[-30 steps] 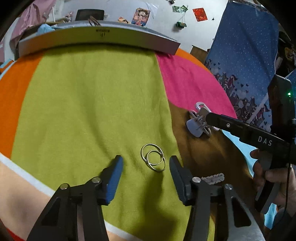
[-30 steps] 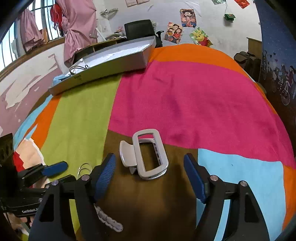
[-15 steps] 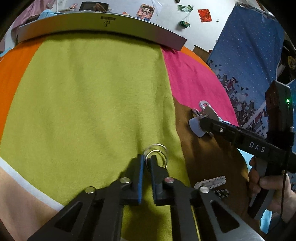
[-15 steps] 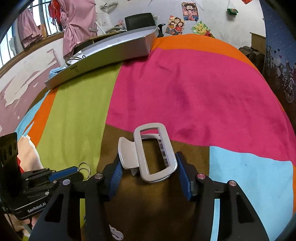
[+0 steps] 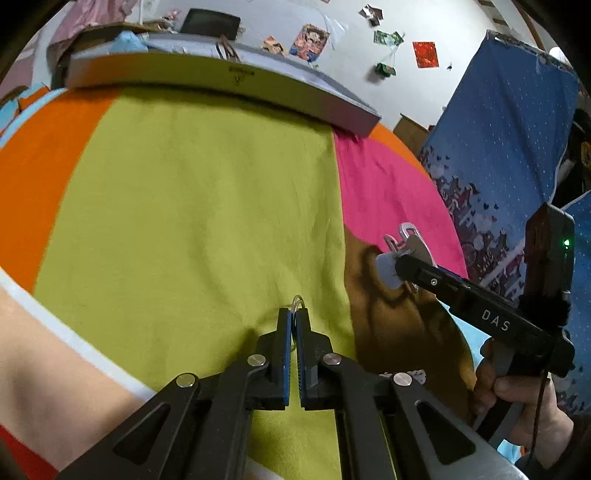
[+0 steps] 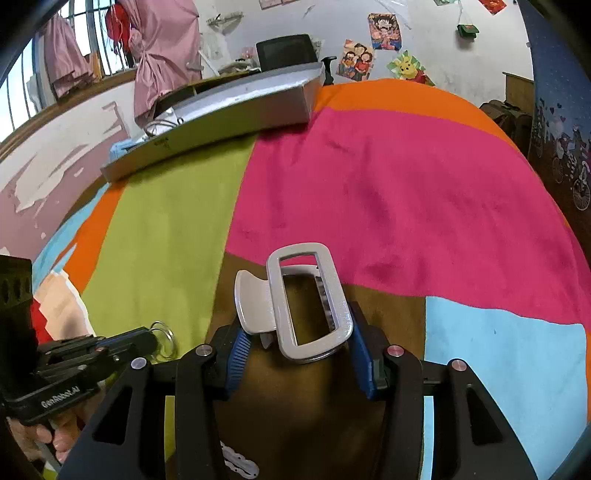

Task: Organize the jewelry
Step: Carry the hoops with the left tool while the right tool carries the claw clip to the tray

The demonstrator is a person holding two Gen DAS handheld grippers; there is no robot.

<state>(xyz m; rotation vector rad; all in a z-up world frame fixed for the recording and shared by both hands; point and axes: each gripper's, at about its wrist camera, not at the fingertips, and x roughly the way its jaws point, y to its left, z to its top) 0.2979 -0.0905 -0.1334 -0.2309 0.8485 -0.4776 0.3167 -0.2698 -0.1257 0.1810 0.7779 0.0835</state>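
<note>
Nearest the cameras, the left gripper point(image 5: 294, 325) is pinched on two thin rings point(image 5: 297, 300), probably to lift them off the blanket point(image 5: 192, 206). Beside it, the right gripper point(image 6: 295, 354) clamps a grey hair clip point(image 6: 308, 301) across its width. Farther back lies a long grey box point(image 6: 221, 118), likely their destination; wire-like loops show inside it.

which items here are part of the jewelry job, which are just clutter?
Job:
- hoop rings, pinched in left gripper
- hair claw clip, held in right gripper
- white beaded clip on the blanket
- grey box, likely the destination

Clutter:
- wall posters
- pink curtain
- black chair
</note>
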